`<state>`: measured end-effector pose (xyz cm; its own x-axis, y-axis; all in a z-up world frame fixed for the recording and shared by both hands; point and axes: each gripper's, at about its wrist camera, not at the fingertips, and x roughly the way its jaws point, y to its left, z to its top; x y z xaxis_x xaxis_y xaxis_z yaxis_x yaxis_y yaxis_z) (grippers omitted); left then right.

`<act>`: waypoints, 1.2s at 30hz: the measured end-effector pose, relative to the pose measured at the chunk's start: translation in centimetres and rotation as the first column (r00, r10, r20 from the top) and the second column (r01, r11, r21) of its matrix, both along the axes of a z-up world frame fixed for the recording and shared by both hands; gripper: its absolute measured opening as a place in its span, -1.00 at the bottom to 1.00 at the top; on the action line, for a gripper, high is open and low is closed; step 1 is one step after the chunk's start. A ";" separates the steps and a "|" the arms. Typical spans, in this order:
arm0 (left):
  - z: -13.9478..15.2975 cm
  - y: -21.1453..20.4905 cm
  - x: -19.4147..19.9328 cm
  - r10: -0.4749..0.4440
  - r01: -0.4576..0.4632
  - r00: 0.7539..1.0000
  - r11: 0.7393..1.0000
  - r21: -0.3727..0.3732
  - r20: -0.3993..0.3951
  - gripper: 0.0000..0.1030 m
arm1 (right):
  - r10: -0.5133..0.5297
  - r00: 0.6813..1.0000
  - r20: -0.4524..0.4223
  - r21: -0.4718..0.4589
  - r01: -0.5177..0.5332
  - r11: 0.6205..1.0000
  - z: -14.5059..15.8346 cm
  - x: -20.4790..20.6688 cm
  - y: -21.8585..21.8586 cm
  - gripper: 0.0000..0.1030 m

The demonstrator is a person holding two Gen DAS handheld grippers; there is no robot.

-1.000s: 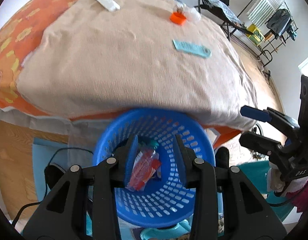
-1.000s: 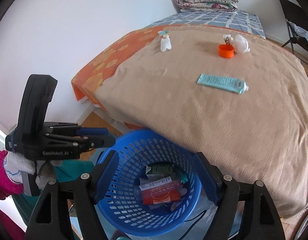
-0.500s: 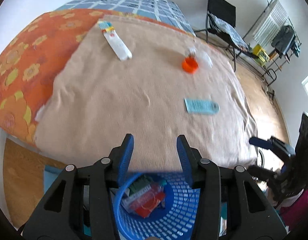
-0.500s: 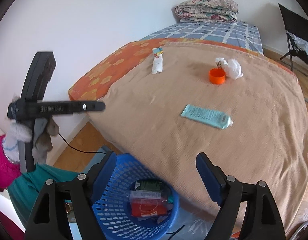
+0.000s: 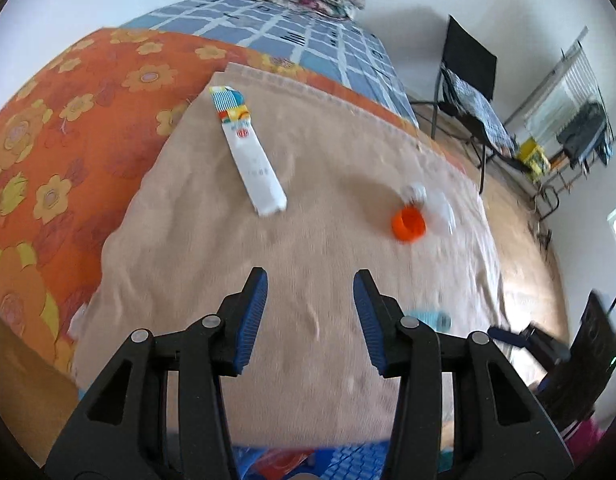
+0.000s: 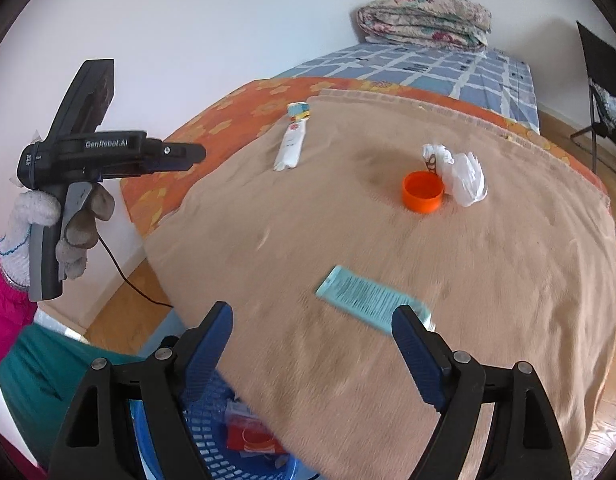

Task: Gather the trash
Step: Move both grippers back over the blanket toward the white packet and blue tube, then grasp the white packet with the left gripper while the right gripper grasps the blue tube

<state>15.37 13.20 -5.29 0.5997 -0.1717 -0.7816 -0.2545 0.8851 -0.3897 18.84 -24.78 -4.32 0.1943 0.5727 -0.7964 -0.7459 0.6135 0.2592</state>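
Observation:
Trash lies on a beige blanket (image 6: 348, 360) over the bed: a teal tube (image 6: 372, 300), an orange cap (image 6: 423, 191), a crumpled white bag (image 6: 460, 172) and a white wrapper (image 6: 294, 144). My right gripper (image 6: 312, 320) hovers open just in front of the teal tube, nothing between its jaws. My left gripper (image 5: 310, 288) is open and empty over the blanket, with the white wrapper (image 5: 250, 156) and orange cap (image 5: 408, 224) well ahead. A blue basket (image 6: 212, 440) below the bed edge holds a red packet (image 6: 252, 436).
A gloved hand (image 6: 48, 216) holds the left gripper at the bed's left side. A folded quilt (image 6: 424, 20) lies at the far end of the bed. A black chair (image 5: 468, 72) and a drying rack (image 5: 572, 92) stand beyond. A cable (image 6: 128, 280) trails on the wooden floor.
Both grippers moved from above the blue basket forward over the bed; the basket slid to the bottom edge of both views. The left jaws stand a little wider.

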 end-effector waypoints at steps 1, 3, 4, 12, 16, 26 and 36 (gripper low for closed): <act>-0.1 0.7 1.1 0.015 -0.015 1.000 1.000 -0.014 0.001 -0.12 | 0.004 1.000 -0.010 0.000 -0.004 1.000 -0.2 0.7 0.3 0.63; -0.4 1.5 2.6 0.029 -0.029 1.000 0.999 -0.024 -0.001 -0.12 | 0.015 1.000 -0.012 -0.013 -0.015 1.000 -0.7 1.6 0.8 0.63; -0.6 2.0 3.5 0.038 -0.038 0.999 0.999 -0.028 -0.003 -0.12 | 0.020 1.000 -0.015 -0.023 -0.020 1.000 -1.1 2.1 1.1 0.63; -3.5 5.6 9.6 0.111 -0.113 0.993 0.992 -0.059 -0.040 0.02 | 0.014 0.997 -0.074 -0.038 -0.017 0.999 -3.4 5.2 1.8 0.62; -5.1 6.1 11.8 0.124 -0.127 0.991 0.990 -0.054 -0.056 0.02 | 0.001 0.994 -0.107 -0.030 -0.004 1.000 -4.2 6.6 1.9 0.62; -8.3 6.6 14.9 0.157 -0.154 0.981 0.987 0.036 -0.111 0.02 | -0.003 0.985 -0.175 -0.054 -0.007 0.999 -6.5 8.3 2.6 0.61; -9.7 6.4 16.2 0.139 -0.131 0.984 0.989 0.069 -0.112 0.02 | 0.082 0.971 -0.225 -0.099 -0.106 0.989 -7.4 6.0 2.6 0.50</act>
